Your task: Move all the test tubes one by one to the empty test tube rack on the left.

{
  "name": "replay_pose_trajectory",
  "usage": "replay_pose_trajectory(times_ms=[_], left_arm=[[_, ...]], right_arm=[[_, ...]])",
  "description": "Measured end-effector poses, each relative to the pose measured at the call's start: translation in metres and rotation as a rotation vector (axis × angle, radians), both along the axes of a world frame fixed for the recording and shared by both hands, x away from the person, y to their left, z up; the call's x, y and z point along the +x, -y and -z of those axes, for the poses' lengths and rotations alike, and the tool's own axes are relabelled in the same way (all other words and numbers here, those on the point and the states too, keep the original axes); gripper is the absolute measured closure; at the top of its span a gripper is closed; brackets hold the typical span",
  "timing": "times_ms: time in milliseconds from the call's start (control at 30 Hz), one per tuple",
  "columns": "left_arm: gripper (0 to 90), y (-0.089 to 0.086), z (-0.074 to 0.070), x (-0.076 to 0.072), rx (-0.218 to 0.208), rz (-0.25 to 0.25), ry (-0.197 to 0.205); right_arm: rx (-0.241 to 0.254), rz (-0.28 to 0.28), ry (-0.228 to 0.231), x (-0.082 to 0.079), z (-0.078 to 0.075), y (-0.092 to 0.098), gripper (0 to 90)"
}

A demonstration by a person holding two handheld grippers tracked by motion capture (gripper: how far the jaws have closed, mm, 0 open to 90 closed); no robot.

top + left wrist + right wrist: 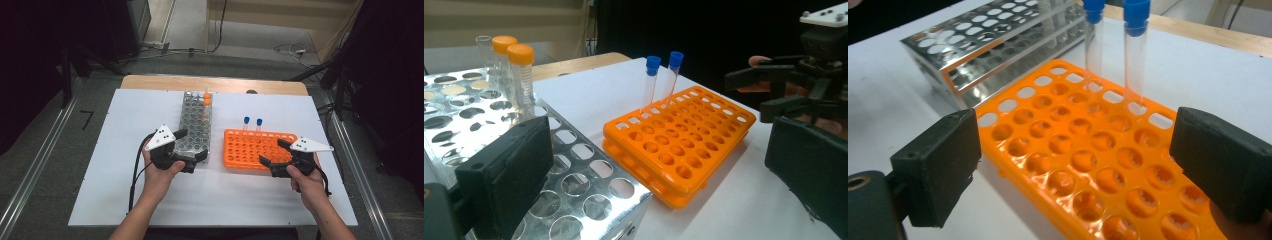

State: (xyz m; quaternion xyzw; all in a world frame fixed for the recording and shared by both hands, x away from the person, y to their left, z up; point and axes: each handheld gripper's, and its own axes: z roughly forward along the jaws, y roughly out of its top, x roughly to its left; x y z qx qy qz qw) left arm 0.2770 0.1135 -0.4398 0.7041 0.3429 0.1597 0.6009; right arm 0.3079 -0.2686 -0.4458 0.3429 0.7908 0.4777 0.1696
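Left hand-held gripper (191, 144) jaws apart beside steel rack (195, 124); right hand-held gripper (274, 153) jaws apart over orange rack (250, 145), seemingly not touching. Two blue-capped tubes (253, 123) upright at far row.

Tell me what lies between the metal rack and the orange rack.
Nothing: a bare strip of white table top separates the metal rack from the orange rack. It shows in the high view and both gripper views.

- Two racks are counted: one metal rack (195, 122) and one orange rack (257, 148).
- Two blue-capped tubes (652, 80) are counted.
- Two orange-capped tubes (522, 75) are counted.
- Two grippers are seen: left gripper (191, 145), right gripper (274, 152).
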Motion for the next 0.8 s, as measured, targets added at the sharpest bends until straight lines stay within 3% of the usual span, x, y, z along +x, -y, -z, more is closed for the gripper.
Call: replay_pose_trajectory(times_ms=[233,433,600,800], left_arm=[[0.0,0.0,0.001,0.0,-0.009,0.005,-0.006],[0.0,-0.001,0.002,0.0,-0.018,-0.001,-0.013],[0.0,-0.002,0.003,0.0,-0.016,-0.002,-0.016],[0.0,-0.001,0.004,0.001,-0.013,-0.005,-0.022]], right_arm=[[0.021,0.015,-0.004,0.022,0.0,-0.011,6.6],[0.004,0.107,-0.019,0.039,0.004,-0.021,19.4],[-0.037,0.165,-0.045,0.051,0.012,-0.025,37.6],[-0.031,0.195,-0.081,0.059,0.012,-0.033,48.3]])
